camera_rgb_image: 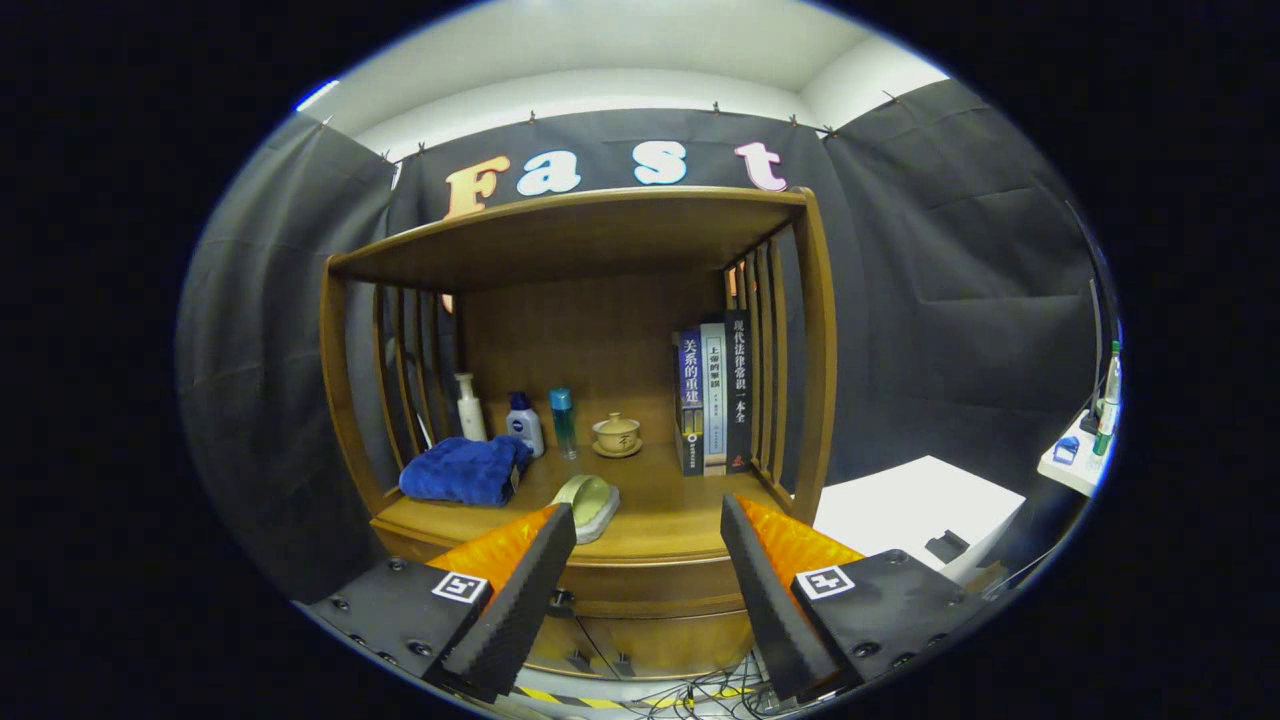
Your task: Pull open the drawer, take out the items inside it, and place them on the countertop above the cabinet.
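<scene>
Drawer (650, 582) sits shut in the cabinet front, just under the countertop (670, 510), between the fingers. Gripper (648, 520) spread wide, holding nothing. On the countertop: soap dish (588, 503) nr front edge, blue towel (465, 470) to its left; bottles (523, 422), lidded cup (616, 434), books (714, 400) at back.

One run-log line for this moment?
tongs: open, empty | drawer: shut, between fingers | countertop: towel, soap dish | stage: approach

Even overhead light, sharp centre — heavy fisheye bending at the edges, shelf (570, 235) interior shaded
</scene>
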Available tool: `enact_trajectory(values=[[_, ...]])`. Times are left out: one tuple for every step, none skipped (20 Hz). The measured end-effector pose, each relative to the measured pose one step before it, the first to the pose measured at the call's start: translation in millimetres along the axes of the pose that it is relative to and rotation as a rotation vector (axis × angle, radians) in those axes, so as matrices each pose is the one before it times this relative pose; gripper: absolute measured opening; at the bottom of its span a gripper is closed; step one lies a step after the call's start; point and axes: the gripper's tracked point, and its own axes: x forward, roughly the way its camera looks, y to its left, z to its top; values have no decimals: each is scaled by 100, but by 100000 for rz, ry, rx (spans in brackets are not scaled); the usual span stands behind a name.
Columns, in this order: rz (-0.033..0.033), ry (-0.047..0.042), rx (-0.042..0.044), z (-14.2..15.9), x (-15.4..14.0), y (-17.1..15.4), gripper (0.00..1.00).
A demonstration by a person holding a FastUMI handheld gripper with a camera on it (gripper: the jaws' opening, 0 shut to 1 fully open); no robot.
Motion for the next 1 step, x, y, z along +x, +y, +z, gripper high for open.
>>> enact_trajectory(values=[[1748, -381, 1199, 169, -230, 645, 97]])
